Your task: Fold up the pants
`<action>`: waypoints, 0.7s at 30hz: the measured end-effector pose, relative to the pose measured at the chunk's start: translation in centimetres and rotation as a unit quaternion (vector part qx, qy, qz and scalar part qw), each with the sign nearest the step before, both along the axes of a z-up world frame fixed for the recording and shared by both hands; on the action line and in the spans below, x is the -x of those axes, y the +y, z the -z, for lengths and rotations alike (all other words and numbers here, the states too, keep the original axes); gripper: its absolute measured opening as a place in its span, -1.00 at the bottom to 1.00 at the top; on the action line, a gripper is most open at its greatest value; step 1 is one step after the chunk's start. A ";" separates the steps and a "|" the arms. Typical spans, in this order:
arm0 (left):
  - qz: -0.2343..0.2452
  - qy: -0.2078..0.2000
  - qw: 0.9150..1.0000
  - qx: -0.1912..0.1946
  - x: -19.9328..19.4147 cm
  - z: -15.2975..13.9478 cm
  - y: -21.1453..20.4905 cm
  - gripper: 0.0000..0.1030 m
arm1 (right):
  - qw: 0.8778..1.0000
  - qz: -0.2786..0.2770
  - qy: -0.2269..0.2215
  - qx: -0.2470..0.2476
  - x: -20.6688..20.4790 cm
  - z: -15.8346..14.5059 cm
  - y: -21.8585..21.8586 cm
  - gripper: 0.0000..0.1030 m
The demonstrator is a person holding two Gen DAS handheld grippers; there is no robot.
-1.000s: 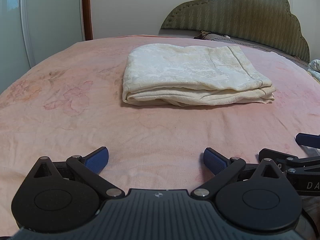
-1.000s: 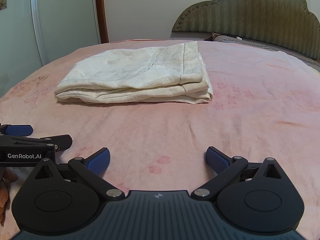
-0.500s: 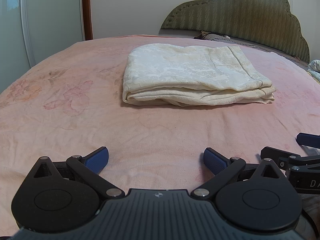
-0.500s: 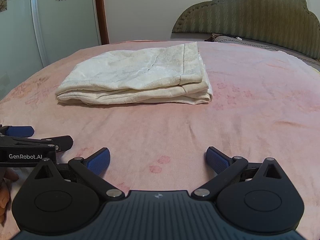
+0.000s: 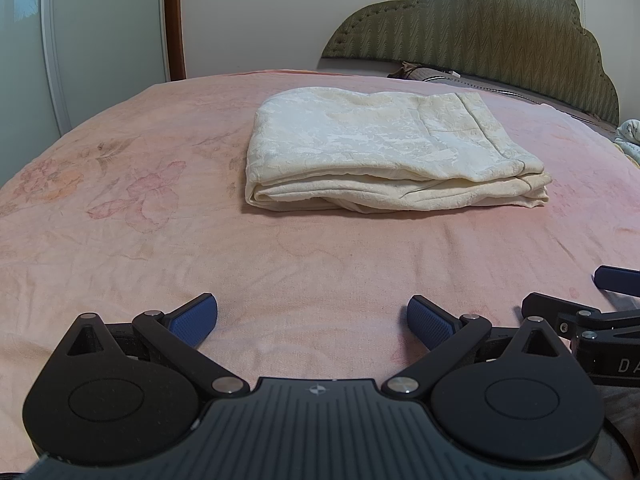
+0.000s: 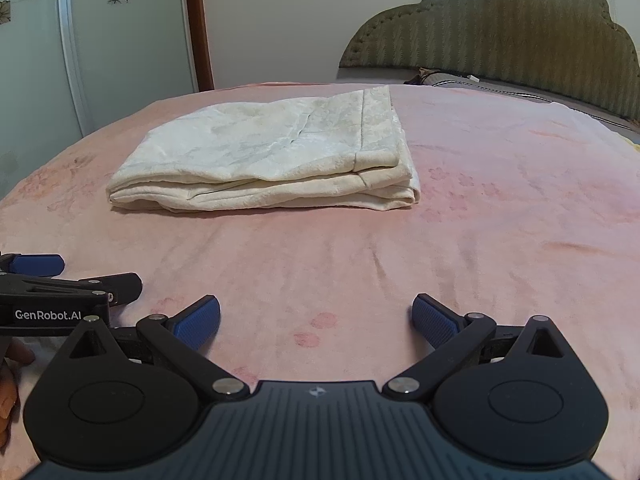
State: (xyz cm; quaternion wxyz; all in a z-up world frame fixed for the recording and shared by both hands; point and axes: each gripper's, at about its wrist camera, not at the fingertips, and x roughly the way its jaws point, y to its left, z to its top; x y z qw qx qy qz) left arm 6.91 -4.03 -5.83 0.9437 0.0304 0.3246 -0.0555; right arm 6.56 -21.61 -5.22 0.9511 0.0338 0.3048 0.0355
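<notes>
Cream patterned pants (image 5: pixel 384 148) lie folded in a flat rectangular stack on the pink bedspread (image 5: pixel 120 208), seen also in the right wrist view as the pants (image 6: pixel 272 156). My left gripper (image 5: pixel 312 318) is open low over the bedspread, well short of the stack, with nothing between its blue pads. My right gripper (image 6: pixel 316 320) is open the same way, just beside the left one. Each gripper shows at the edge of the other's view: the right gripper (image 5: pixel 592 304) and the left gripper (image 6: pixel 60 280).
An olive padded headboard (image 5: pixel 480 28) stands behind the bed at the right. A pale wardrobe door (image 6: pixel 100 40) and a brown door frame (image 6: pixel 198 24) are at the left. A hand (image 6: pixel 12 376) holds the left gripper. Some cloth (image 5: pixel 630 136) lies at the far right edge.
The right gripper has sunk slightly at the edge of the left wrist view. Otherwise the pants and both grippers stay as they were.
</notes>
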 end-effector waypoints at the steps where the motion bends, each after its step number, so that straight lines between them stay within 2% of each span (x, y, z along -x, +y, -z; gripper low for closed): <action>1: 0.000 0.000 1.000 0.000 0.0 0.0 0.0 1.00 | 1.000 0.000 0.000 0.000 0.0 0.0 0.0 1.00; 21: 0.000 0.000 1.000 0.000 0.0 0.0 0.0 1.00 | 1.000 -0.002 0.004 -0.004 -0.1 0.1 -0.3 1.00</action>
